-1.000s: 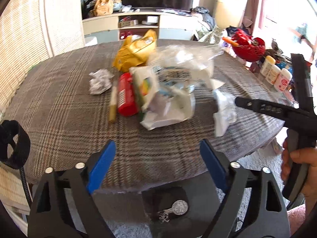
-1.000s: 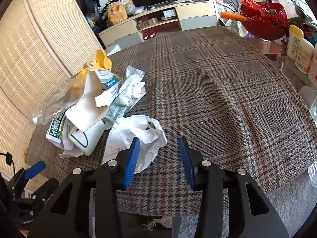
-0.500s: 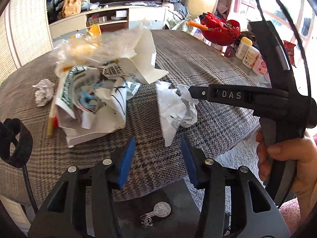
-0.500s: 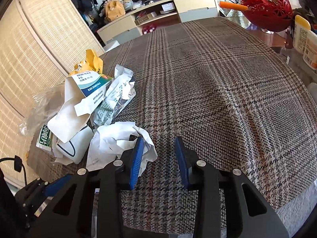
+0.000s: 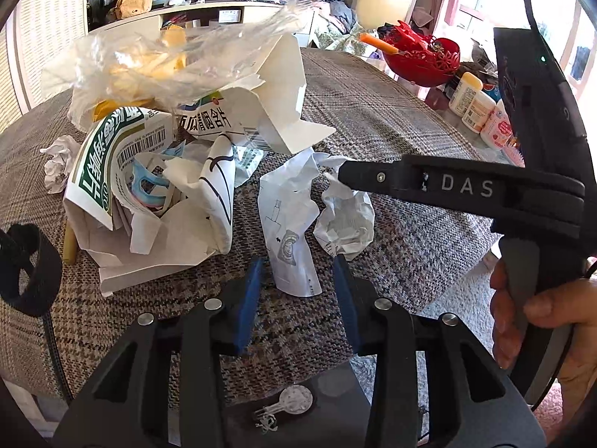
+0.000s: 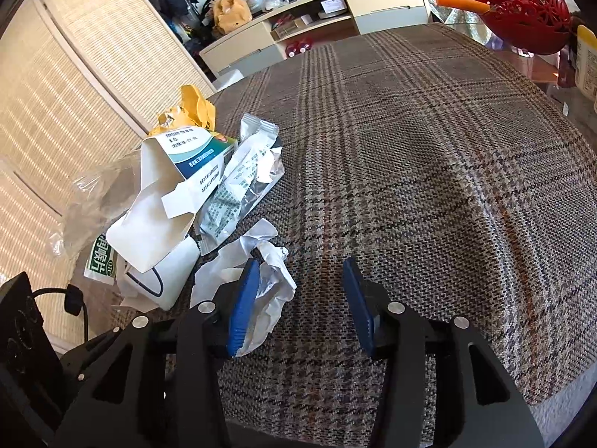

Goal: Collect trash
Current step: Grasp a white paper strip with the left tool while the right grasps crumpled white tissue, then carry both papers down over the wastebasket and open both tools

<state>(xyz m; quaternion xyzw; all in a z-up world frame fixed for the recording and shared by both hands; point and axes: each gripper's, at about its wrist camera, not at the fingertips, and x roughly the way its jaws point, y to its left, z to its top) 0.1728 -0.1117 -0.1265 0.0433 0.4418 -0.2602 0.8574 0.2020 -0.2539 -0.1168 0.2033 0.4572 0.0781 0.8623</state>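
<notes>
The round bench under a brown plaid cloth [image 6: 410,149] carries a heap of torn white cartons and clear plastic [image 5: 179,142]. Right of that heap lies crumpled white paper [image 5: 294,220], nearer than a second ago. The left gripper [image 5: 296,291] has narrowed, fingers apart astride its near tip. The right gripper [image 6: 300,306] has just widened, left finger against the paper.

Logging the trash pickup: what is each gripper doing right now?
Left gripper: open, jaws just closing in around the leaflet, not gripping it.
Right gripper: open, jaws just widened; crumpled paper at its left finger, unheld.
</notes>
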